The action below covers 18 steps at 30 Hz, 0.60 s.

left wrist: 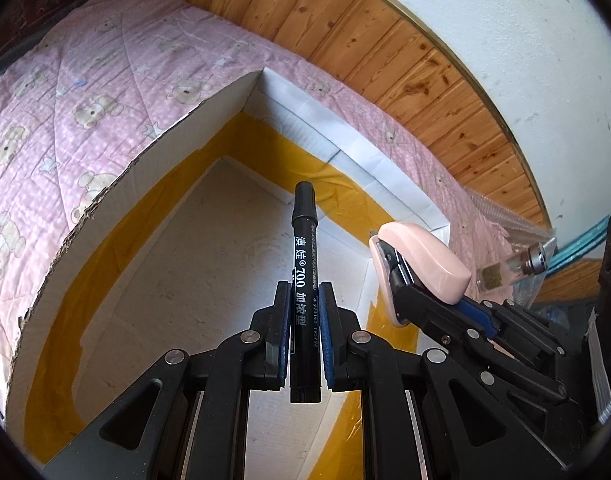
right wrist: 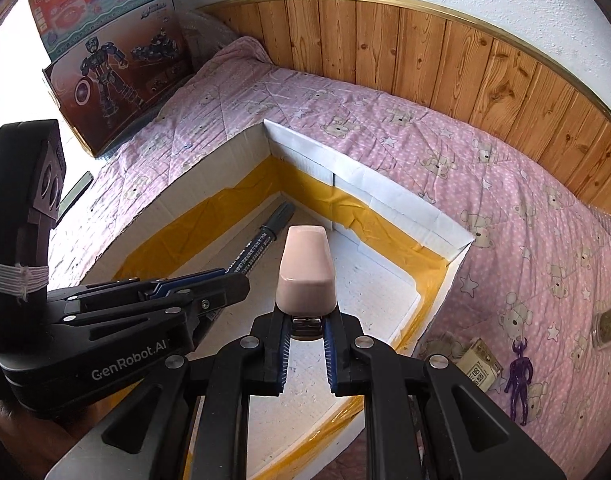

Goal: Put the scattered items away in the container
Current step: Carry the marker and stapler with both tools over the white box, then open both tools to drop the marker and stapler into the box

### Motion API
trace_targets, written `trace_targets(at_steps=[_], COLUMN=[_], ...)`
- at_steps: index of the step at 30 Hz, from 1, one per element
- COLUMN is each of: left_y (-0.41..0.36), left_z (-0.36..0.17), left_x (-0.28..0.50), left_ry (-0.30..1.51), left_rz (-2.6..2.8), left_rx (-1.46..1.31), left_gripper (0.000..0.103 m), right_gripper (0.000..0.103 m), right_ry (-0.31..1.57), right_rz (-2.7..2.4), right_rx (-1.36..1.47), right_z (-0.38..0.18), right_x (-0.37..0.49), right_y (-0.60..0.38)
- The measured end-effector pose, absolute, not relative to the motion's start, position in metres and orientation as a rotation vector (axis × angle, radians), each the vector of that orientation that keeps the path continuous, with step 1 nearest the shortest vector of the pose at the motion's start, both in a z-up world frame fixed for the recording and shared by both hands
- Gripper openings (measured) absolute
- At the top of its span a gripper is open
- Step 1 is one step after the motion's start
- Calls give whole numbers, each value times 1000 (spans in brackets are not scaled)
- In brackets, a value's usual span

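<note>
The shallow white box with yellow tape along its inside walls [right wrist: 405, 204] sits on the pink quilt with little bears and stars [right wrist: 445, 140]. Its floor looks bare.

Both tools hang over the box. The left gripper [left wrist: 304, 300] has its two fingers squeezed tight on a black marker pen with white writing [left wrist: 302, 248]. The pen points forward, cap end out, above the box floor. The right gripper [right wrist: 307, 320] has its fingers closed partway on the metal bottom of a pale pink stapler [right wrist: 305, 268]. The pink top sticks out past the fingertips.

The two tools are very close together. If both let go at once, the pen and stapler could bump each other. The pen is round, so it could roll when it lands. If it drops from high up, it might bounce over the low wall onto the quilt. The stapler is held only at its end, so it could tip or slip.

More things wait on the quilt beside the box: a small purple toy figure [right wrist: 519, 376], a little tan packet [right wrist: 479, 364] and a small clear jar [right wrist: 607, 320].
</note>
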<state>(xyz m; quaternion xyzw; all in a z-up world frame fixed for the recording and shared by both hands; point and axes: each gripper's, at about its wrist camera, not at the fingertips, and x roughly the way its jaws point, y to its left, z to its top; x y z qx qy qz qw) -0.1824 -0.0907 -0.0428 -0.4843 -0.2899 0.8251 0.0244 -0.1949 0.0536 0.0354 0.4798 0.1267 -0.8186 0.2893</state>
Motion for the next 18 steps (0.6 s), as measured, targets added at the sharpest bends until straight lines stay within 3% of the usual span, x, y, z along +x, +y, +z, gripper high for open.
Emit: trace_targets(at_steps=[7,18], left_y=[-109,-114], left_z=[-52,-56], left_x=[-182,-186], left_ry=[-1022,-1034], left_rz=[2550,2561], left_rx=[-1542,-1565], left_gripper=[14,14], right_gripper=[16,16], right_ry=[310,183], right_rz=[-2124,-2045], right_rx=[1369,1609], right_z=[23,-18], right_x=[-212,-244], right_y=[44,28])
